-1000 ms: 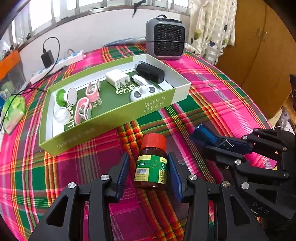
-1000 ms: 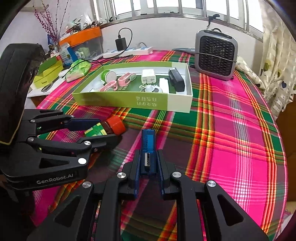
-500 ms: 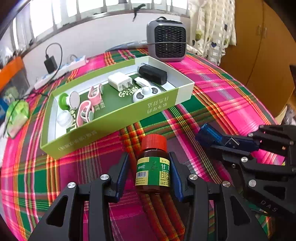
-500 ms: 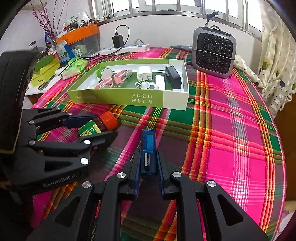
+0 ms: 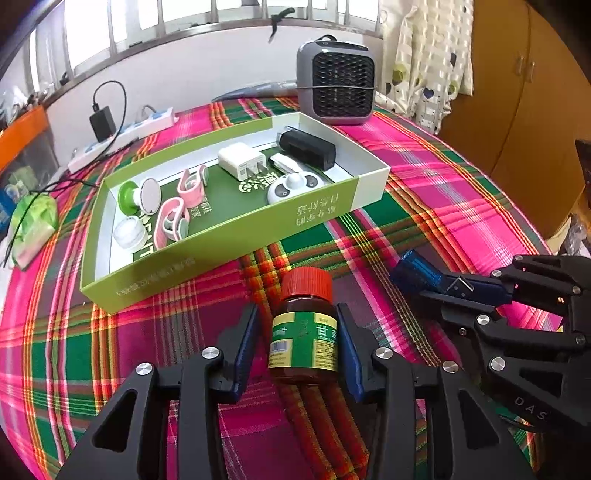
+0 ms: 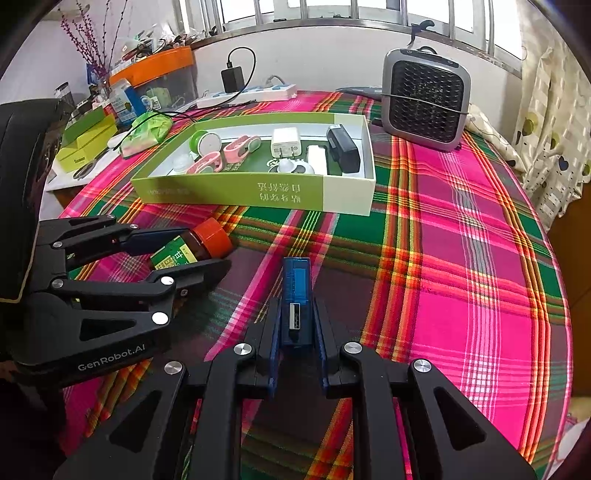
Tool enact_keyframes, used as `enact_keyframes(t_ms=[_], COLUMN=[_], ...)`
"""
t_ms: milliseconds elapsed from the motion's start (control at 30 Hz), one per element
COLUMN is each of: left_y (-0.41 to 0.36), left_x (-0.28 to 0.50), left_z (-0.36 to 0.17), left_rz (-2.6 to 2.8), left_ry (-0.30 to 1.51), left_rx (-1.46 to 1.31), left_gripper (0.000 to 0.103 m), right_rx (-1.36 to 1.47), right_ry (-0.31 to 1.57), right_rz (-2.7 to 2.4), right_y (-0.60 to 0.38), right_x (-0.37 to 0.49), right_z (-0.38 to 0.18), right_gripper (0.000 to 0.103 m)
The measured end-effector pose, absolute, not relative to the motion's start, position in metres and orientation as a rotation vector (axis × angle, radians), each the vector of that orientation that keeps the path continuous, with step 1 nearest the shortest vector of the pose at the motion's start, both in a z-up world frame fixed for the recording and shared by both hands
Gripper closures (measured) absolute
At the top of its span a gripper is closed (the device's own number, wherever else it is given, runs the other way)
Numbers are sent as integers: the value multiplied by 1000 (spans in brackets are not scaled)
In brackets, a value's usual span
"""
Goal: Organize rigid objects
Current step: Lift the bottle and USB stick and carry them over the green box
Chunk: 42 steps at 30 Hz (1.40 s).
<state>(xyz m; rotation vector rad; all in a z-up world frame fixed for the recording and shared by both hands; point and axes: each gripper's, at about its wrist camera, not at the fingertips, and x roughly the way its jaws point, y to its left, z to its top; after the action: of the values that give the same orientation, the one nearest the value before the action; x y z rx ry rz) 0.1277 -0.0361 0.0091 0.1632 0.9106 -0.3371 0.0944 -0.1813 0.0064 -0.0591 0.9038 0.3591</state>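
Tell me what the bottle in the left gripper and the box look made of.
Medicine bottle: amber translucent body, glass or plastic, unclear; ribbed red plastic-looking cap, glossy paper label. Green box: matte printed cardboard, with thin straight walls and white inner faces.

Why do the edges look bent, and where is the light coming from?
Left wrist view: the fisheye lens bows the green box and darkens the corners; daylight from the windows washes them out. Right wrist view: same curving of the plaid tablecloth; the blue USB device stays sharp.
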Motion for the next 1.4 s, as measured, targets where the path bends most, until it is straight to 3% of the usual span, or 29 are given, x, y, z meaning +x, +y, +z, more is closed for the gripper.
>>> enact_keyframes(t_ms=[67,1400], left_y=[-33,-8], left_x=[129,118], left_z=[9,40], left_rz=[-327,-303], left_ry=[912,854], left_rx=[151,65], left_gripper=[72,72], right_rx=[-61,-56], right_ry=[903,851], right_rz=[357,357], right_y=[-181,-173], right_x=[94,98], right_z=[6,26], right_gripper=[86,86])
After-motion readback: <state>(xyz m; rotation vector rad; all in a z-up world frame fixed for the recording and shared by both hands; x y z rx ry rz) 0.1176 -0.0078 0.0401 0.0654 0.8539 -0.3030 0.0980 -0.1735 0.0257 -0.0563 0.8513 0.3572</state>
